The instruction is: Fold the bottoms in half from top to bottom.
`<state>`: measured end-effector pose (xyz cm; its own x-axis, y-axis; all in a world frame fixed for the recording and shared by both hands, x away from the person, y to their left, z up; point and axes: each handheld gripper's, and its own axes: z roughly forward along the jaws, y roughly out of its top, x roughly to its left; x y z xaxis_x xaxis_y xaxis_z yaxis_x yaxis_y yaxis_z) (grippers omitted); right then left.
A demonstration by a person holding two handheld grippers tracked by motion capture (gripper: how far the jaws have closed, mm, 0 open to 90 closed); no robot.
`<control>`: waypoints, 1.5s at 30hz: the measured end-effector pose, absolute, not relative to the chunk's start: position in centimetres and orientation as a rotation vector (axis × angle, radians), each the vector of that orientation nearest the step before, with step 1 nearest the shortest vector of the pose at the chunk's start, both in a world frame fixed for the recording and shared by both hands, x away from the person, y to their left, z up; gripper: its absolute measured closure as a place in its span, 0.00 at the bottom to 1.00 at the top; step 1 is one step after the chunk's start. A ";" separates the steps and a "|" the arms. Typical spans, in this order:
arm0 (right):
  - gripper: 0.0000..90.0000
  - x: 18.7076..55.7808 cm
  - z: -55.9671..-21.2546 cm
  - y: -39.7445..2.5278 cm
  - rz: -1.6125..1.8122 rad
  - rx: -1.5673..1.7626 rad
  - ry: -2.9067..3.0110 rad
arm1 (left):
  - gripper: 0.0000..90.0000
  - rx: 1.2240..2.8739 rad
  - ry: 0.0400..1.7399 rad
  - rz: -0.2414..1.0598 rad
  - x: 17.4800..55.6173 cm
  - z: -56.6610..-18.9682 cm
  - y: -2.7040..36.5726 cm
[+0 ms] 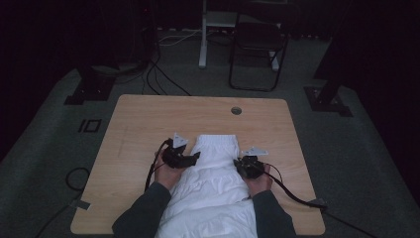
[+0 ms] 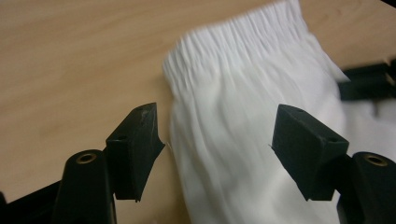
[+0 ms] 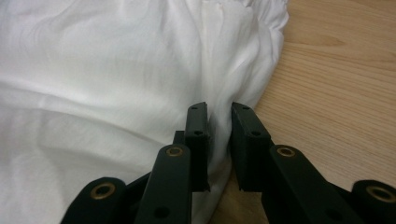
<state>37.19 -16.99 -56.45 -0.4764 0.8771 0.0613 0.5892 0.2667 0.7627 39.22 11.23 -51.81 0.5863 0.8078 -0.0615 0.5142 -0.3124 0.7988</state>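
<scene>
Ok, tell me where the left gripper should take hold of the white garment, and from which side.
Probably the garment's left side edge just below the gathered waistband, coming in from the bare table side. That edge lies free on the wood, and the left gripper stands open astride it. The right gripper is nearly shut on the opposite edge.

A white garment (image 1: 213, 183) is lying on the wooden tabletop (image 1: 143, 124), its gathered waistband pointing to the far edge and its lower part reaching the near edge. The left gripper (image 1: 190, 159) is resting at the garment's left side, and the right gripper (image 1: 242, 166) is sitting at its right side. Two dark sleeves are coming in from below. Black cables are trailing across the tabletop from both grippers.
</scene>
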 end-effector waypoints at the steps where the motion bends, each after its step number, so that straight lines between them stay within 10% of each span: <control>1: 0.86 37.2 -56.5 -17.0 1.058 1.332 2.168 | 0.33 1.997 1.059 0.442 39.9 -52.2 10.9; 11: 0.85 37.3 -56.5 -17.2 1.072 1.330 2.182 | 0.33 2.064 1.152 0.407 41.8 -55.5 10.0; 25: 0.26 41.9 -53.4 -17.0 1.103 1.373 2.260 | 0.33 2.059 1.126 0.436 41.5 -55.9 9.9; 31: 0.17 42.7 -54.8 -15.4 1.027 1.391 2.272 | 0.33 2.061 1.123 0.441 41.5 -55.9 10.0; 37: 0.23 42.5 -55.6 -14.8 0.891 1.348 2.269 | 0.32 2.060 1.154 0.418 41.5 -55.7 10.7; 45: 0.56 41.9 -55.2 -14.6 0.910 1.336 2.271 | 0.26 2.084 1.170 0.404 40.3 -55.5 11.7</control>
<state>41.91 -14.61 -55.23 -0.4928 0.8699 0.0212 0.6438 0.3481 0.6814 40.29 11.72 -55.49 0.5426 0.8374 -0.0659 0.6182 -0.3450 0.7063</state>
